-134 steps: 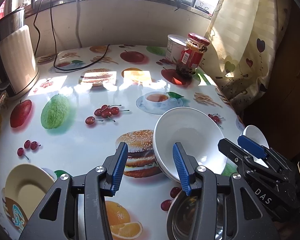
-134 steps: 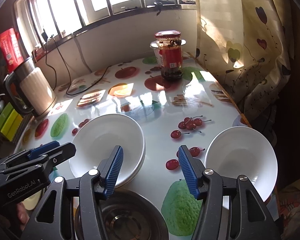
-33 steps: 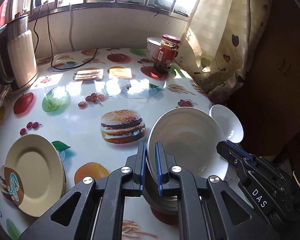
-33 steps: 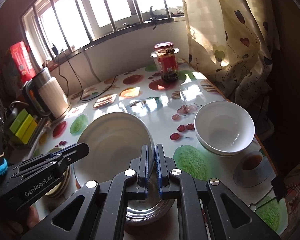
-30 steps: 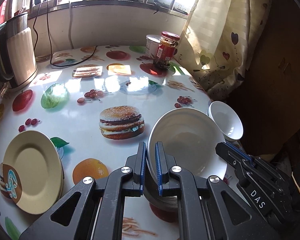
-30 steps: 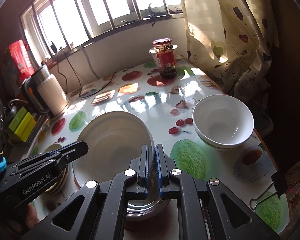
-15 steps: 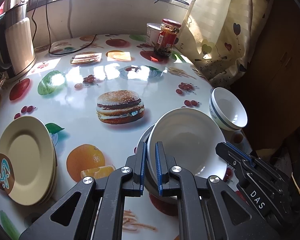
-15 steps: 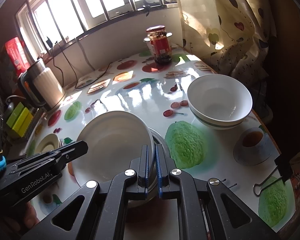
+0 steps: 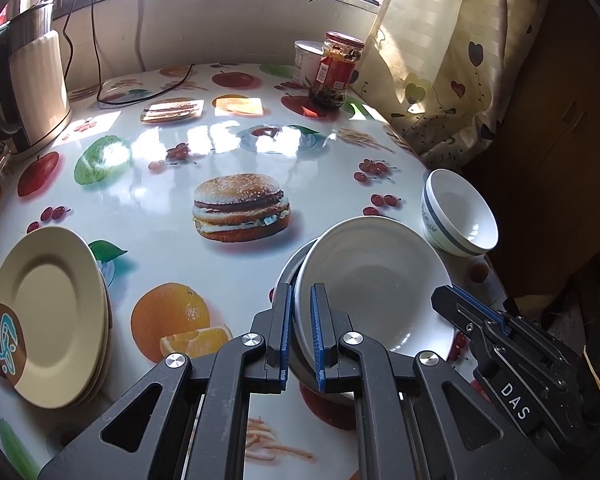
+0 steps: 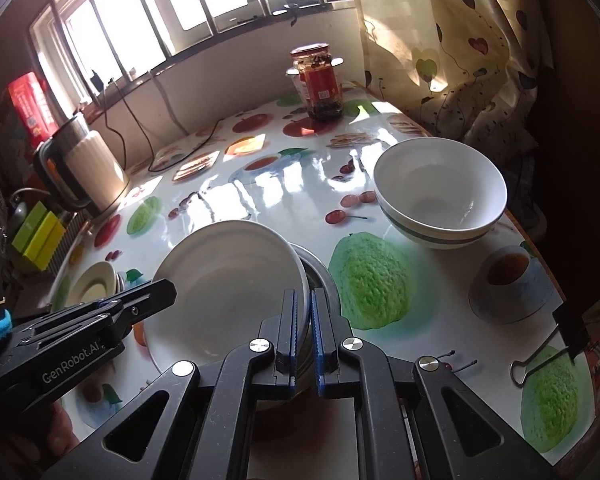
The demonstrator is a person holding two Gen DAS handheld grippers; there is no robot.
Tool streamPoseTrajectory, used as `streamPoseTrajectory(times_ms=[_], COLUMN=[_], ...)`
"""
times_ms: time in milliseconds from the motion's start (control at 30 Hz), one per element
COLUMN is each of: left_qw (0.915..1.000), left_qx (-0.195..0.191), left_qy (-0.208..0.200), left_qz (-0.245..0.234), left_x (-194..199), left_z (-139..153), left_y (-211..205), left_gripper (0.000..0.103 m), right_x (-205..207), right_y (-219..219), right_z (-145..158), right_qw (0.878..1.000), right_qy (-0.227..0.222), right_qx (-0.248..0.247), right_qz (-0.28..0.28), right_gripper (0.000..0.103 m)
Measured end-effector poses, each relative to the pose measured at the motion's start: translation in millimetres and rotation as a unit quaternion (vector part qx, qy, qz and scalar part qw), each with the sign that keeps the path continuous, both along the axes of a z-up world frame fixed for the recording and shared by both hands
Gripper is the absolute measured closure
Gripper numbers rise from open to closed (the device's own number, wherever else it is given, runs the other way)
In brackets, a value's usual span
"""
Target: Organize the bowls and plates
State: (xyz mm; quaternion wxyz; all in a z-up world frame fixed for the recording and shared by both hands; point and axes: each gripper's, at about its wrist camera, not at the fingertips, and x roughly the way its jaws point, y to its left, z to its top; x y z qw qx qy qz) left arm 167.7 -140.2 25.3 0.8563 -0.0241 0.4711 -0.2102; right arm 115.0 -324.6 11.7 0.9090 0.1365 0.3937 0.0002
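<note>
Left wrist view: the left claw (image 9: 302,332) is clamped on the near rim of the white bowl (image 9: 374,292), which sits over a metal bowl (image 9: 286,280). A plate stack (image 9: 48,312) lies far left, a banded bowl (image 9: 460,216) right, a kettle (image 9: 32,88) and jar (image 9: 338,70) behind, on the glossy fruit-print surface (image 9: 148,208).

Right wrist view: the right claw (image 10: 304,328) is pinched shut on the same white bowl's (image 10: 228,280) opposite rim. The banded bowl (image 10: 440,196) stands right, and the curtain (image 10: 452,52) hangs beyond.

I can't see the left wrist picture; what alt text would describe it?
A left hand-held gripper clamps the rim of a white bowl over a metal bowl. The right hand-held gripper grips the opposite rim. Cream plates sit left on a fruit-print table.
</note>
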Motion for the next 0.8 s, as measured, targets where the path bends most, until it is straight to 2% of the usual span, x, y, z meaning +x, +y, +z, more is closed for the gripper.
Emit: streamPoseTrajectory(times_ms=[533,800], left_qw=[0.9999,0.9998], left_qx=[-0.012,-0.018], left_qy=[0.007,0.005], left_qz=[-0.002,-0.002], left_x=[1.6,-1.0], left_z=[-1.7,2.2], left_y=[0.5,2.5], left_gripper=[0.093,0.092], right_x=[-1.9,-4.4], right_y=[-1.7,-0.2], right_z=[-0.2,6.7], right_qw=[1.0,1.0], right_qy=[0.001,-0.006], right_qx=[0.005,0.003], right_qz=[-0.004,-0.005], right_gripper=[0.092,0.085])
